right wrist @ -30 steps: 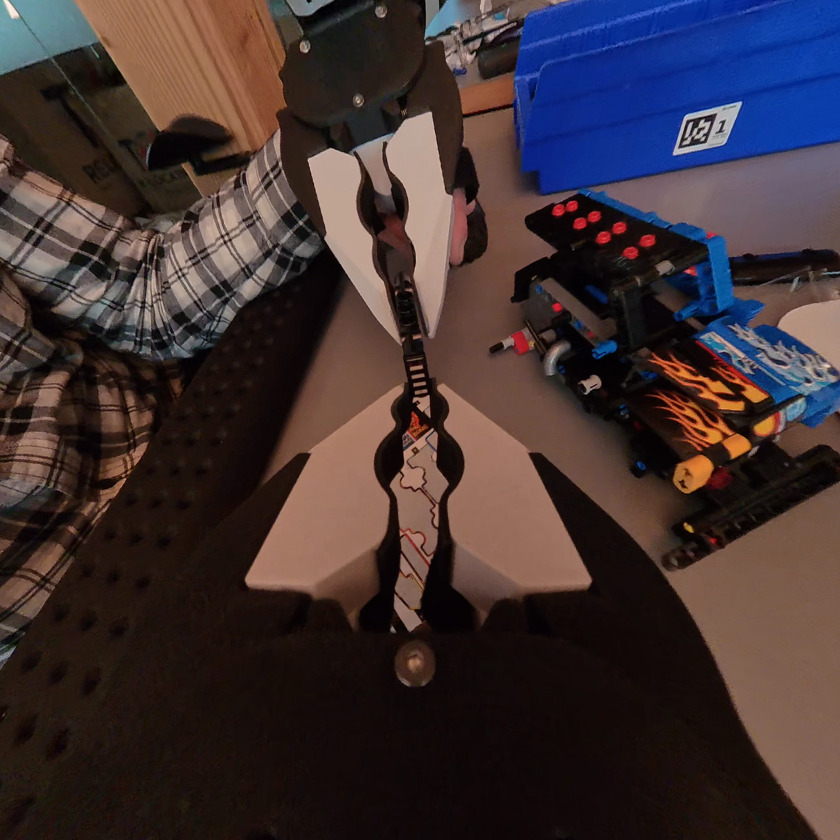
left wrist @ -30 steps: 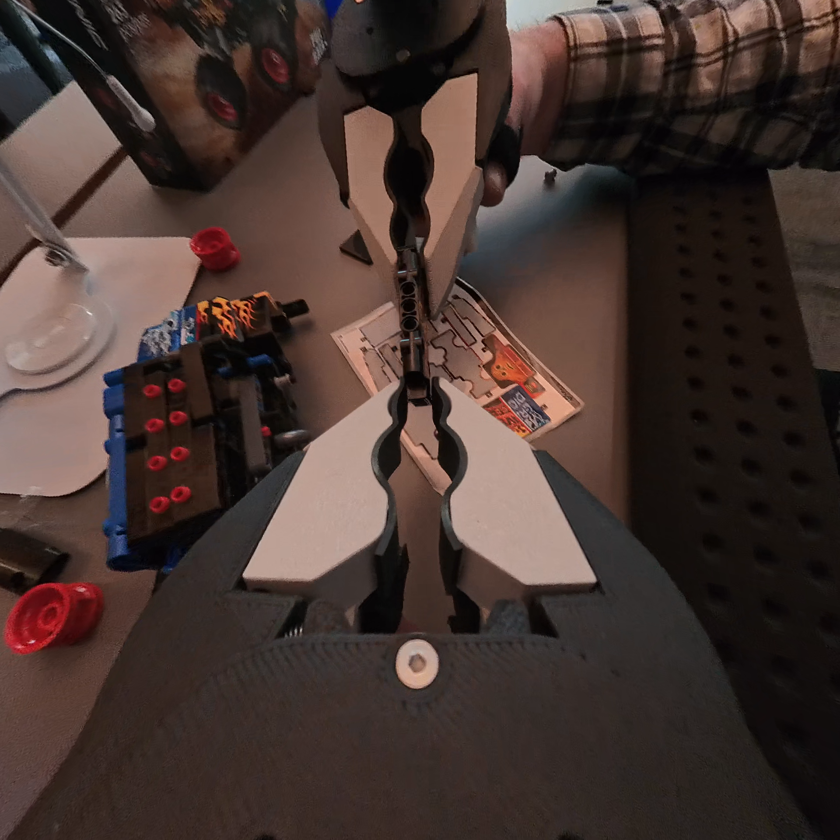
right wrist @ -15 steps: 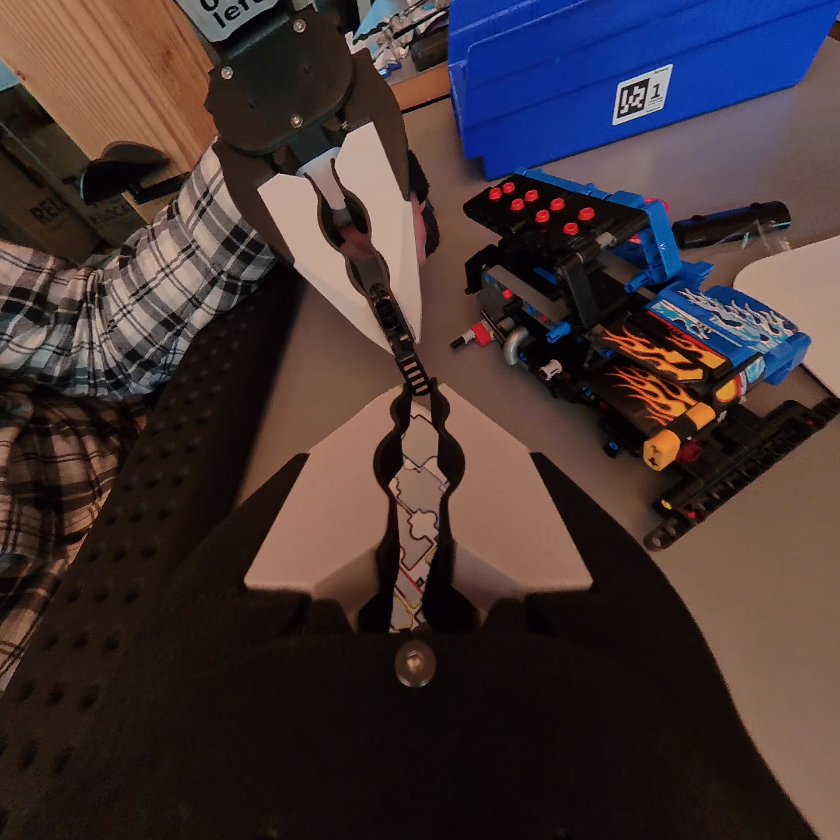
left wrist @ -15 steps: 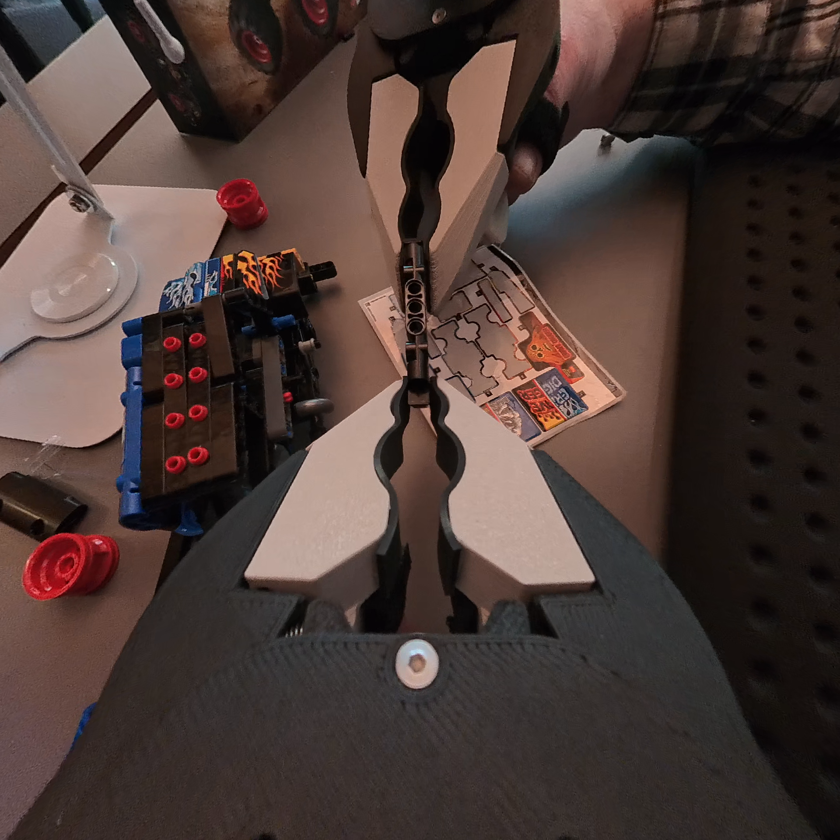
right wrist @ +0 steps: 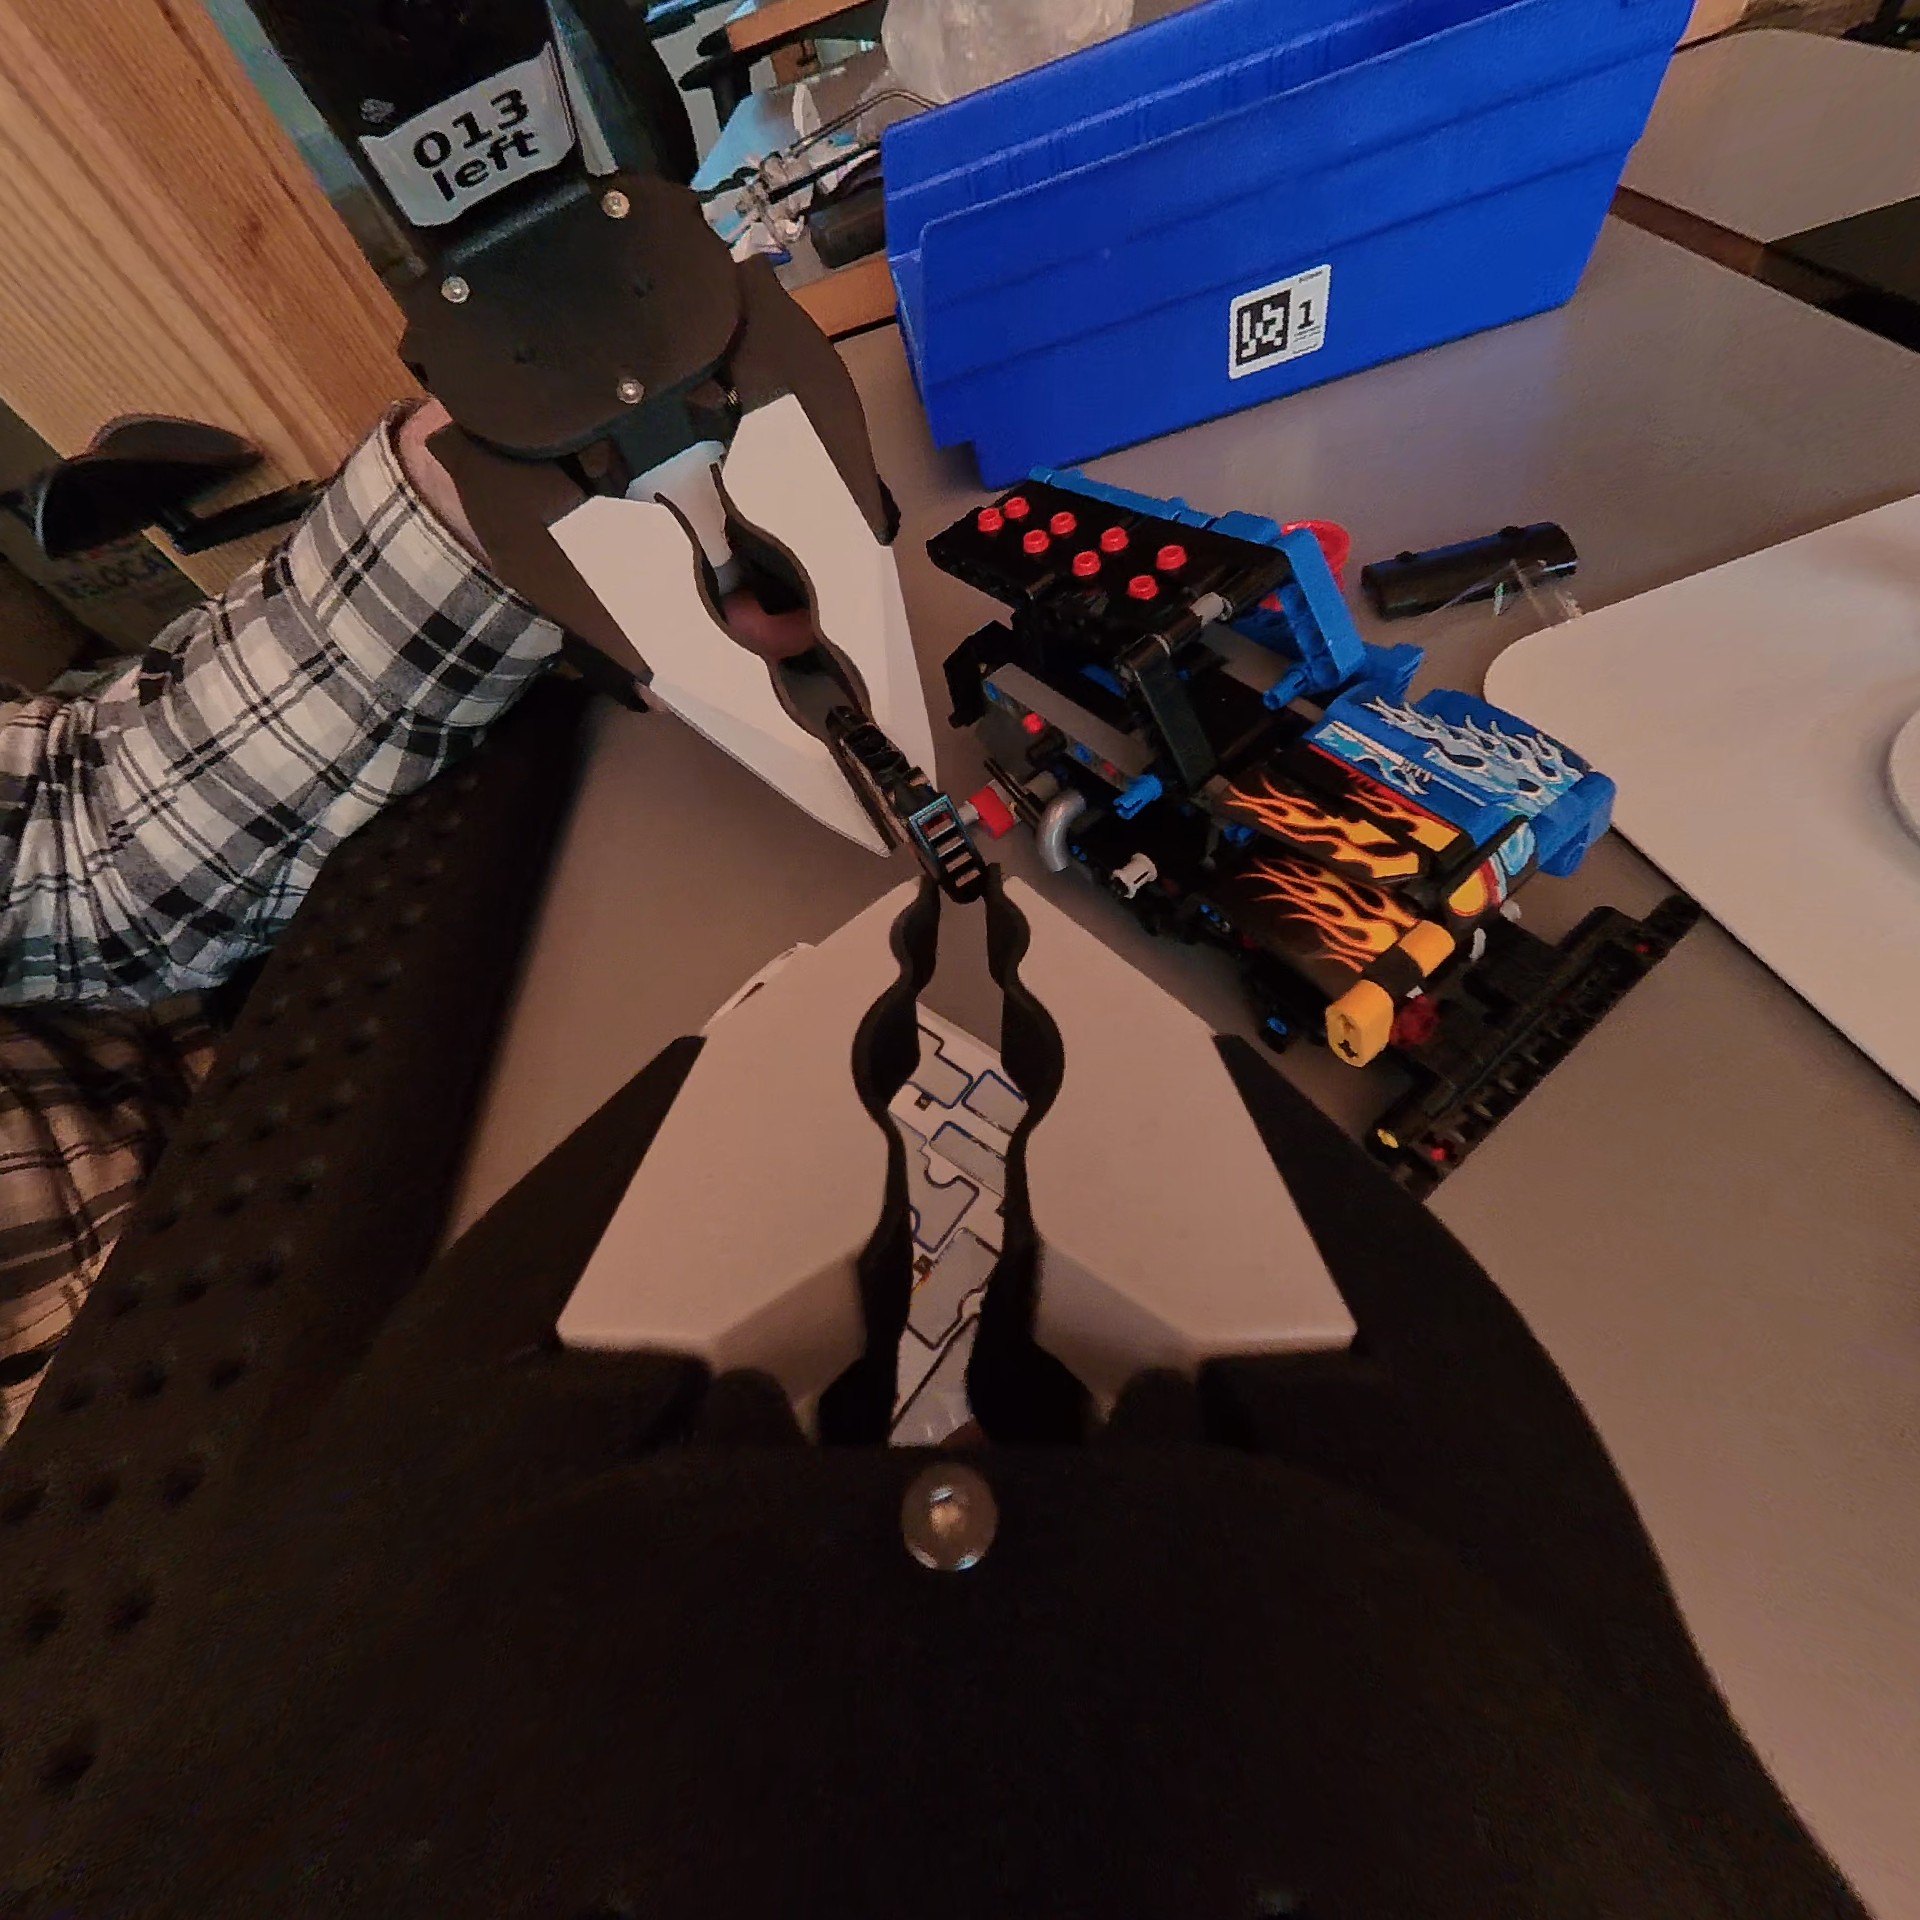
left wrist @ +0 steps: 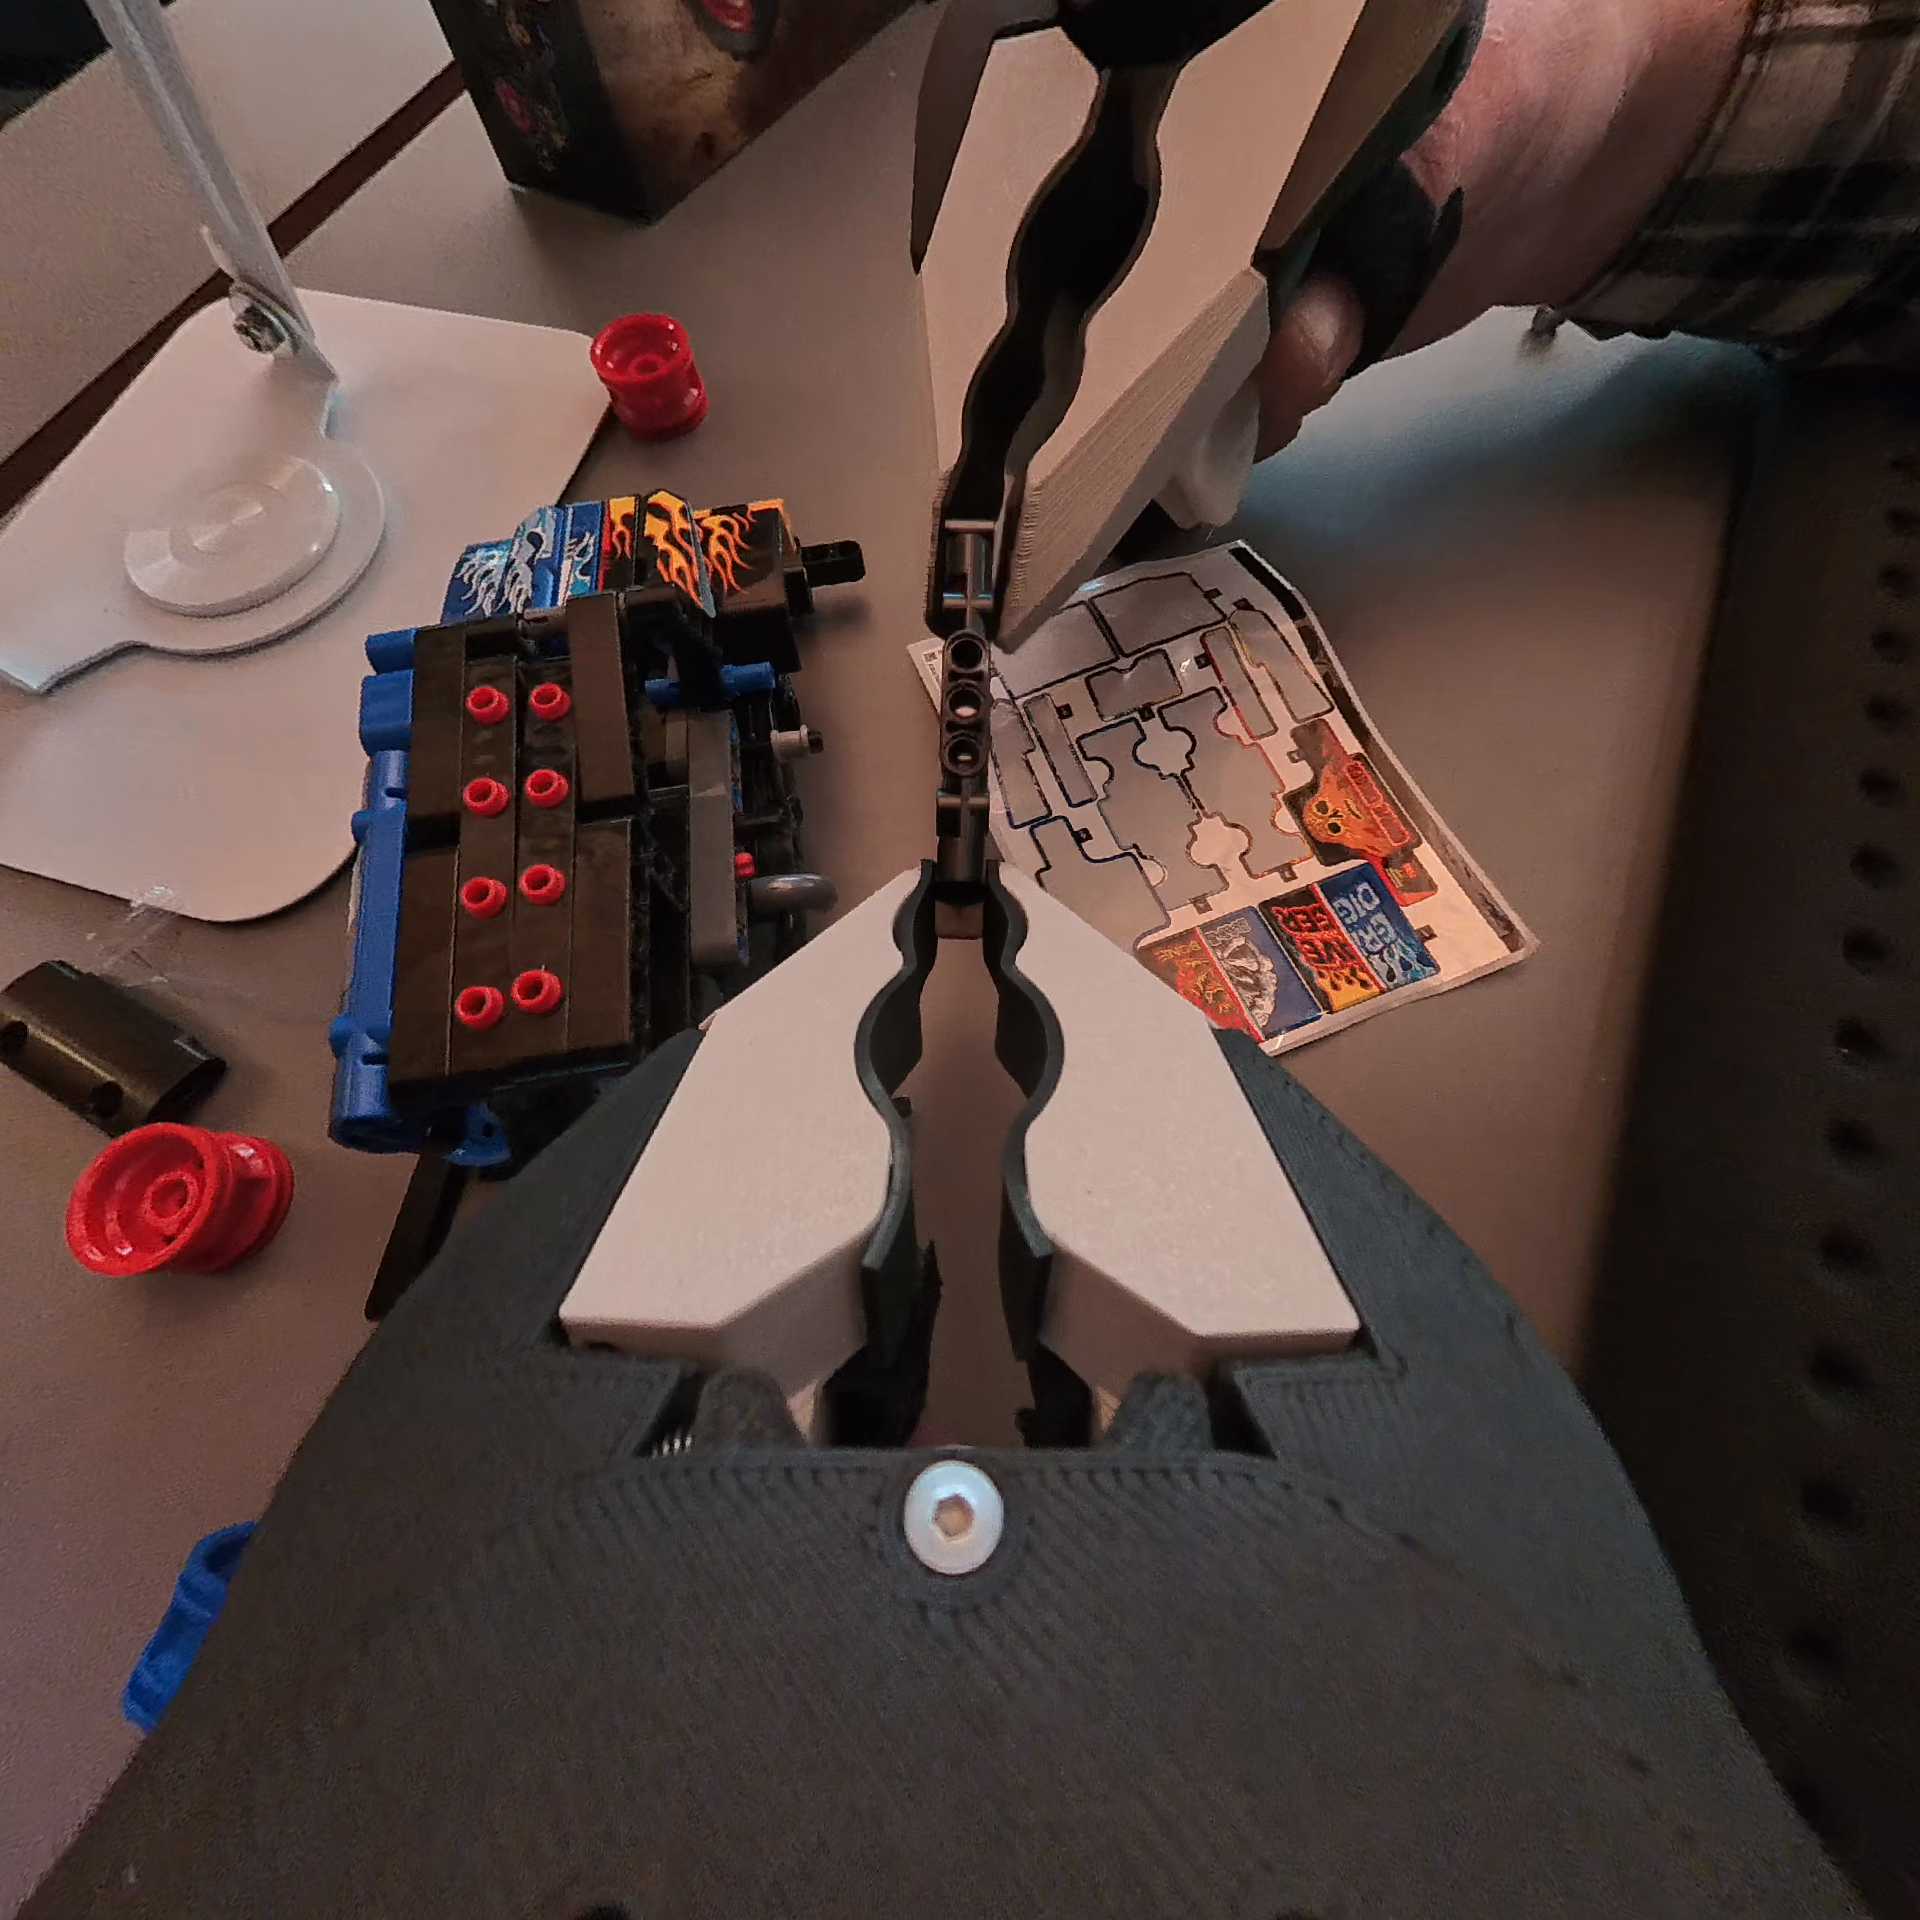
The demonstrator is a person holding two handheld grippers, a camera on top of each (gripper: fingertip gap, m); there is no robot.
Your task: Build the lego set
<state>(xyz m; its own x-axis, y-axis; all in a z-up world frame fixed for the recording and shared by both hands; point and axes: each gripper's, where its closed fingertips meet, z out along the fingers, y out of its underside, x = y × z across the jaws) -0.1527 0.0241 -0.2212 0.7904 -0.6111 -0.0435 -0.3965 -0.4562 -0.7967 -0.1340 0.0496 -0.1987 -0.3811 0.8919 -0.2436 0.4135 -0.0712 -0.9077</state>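
Both grippers pinch one small black beam [left wrist: 962, 717] held above the table [left wrist: 810, 343]: the left gripper [left wrist: 958, 902] clamps its near end, the right gripper [left wrist: 977, 582] its far end, and both ends are buried between the fingers. Beside it sits one half-built truck [left wrist: 540, 800], its lower edge hidden behind the left gripper, plus two red wheels [left wrist: 175, 1195] and one sticker sheet [left wrist: 1216, 800] partly covered. One box [left wrist: 623, 94] is cut off at top.
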